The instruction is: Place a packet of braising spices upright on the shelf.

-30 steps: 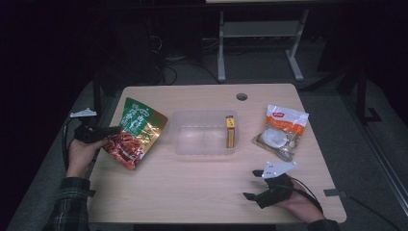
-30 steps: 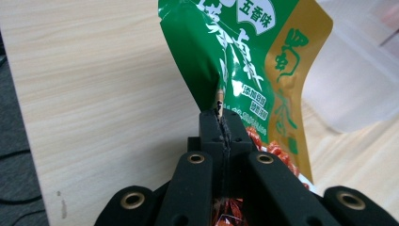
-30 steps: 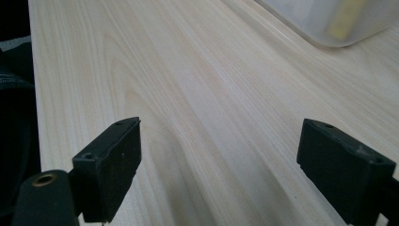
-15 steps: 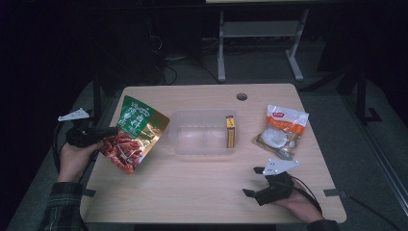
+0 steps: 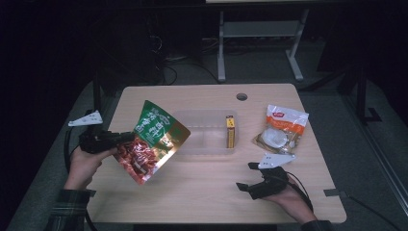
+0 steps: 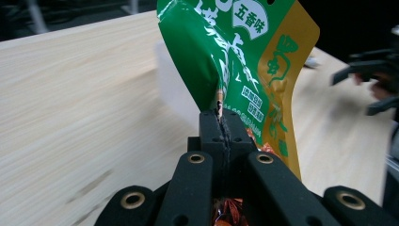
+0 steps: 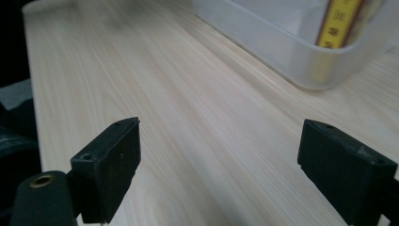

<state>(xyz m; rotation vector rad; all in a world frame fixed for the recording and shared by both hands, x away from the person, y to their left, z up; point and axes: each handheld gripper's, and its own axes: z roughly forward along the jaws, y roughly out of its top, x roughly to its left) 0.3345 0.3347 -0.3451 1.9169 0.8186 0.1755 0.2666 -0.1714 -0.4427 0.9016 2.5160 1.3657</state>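
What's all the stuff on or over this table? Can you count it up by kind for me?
Snack bags: 2, the green bag and the white bag
Clear plastic tubs: 1, the tub
Yellow boxes: 1, the box standing in the tub
Total: 4

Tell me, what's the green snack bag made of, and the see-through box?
The green snack bag looks like glossy printed plastic film: it shines and creases where the left gripper pinches its edge. The see-through box seems to be frosted, stiff plastic, since a yellow pack shows through its wall.
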